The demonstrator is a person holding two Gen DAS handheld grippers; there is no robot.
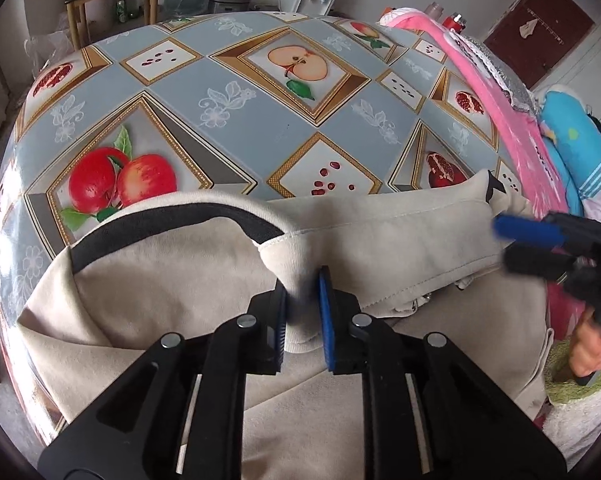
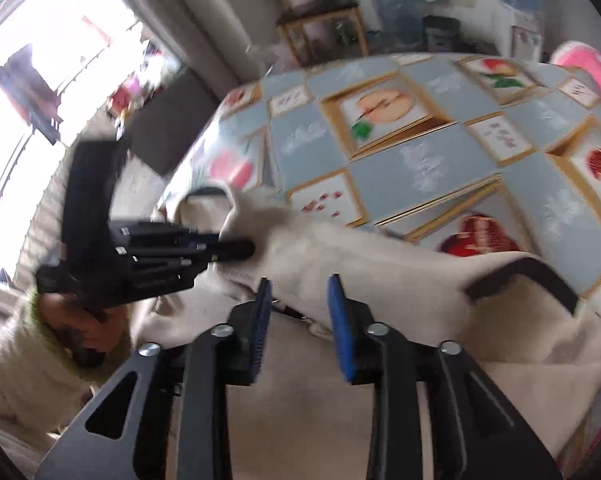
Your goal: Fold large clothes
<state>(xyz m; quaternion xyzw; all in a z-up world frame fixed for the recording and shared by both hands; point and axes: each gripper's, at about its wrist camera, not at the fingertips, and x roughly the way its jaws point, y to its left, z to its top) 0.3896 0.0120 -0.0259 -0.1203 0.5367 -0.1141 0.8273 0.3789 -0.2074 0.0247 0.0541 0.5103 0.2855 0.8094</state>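
We are clamping a fold of the beige garment (image 1: 204, 280), lying at the table's (image 1: 260, 116) near edge, in the left gripper (image 1: 302, 312). The right gripper (image 2: 300, 320) is standing released. We should be lifting evenly, keeping the cloth flat.

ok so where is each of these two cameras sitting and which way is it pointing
Left wrist: on the left claw, angled down over the beige garment and the fruit-print tablecloth; its pads pinch a fabric fold. The right claw and a hand show at the right.
Right wrist: on the right claw, jaws open over the garment, blurred; the left claw and a sleeve show at the left.
Shared: garment, tablecloth, the other claw.
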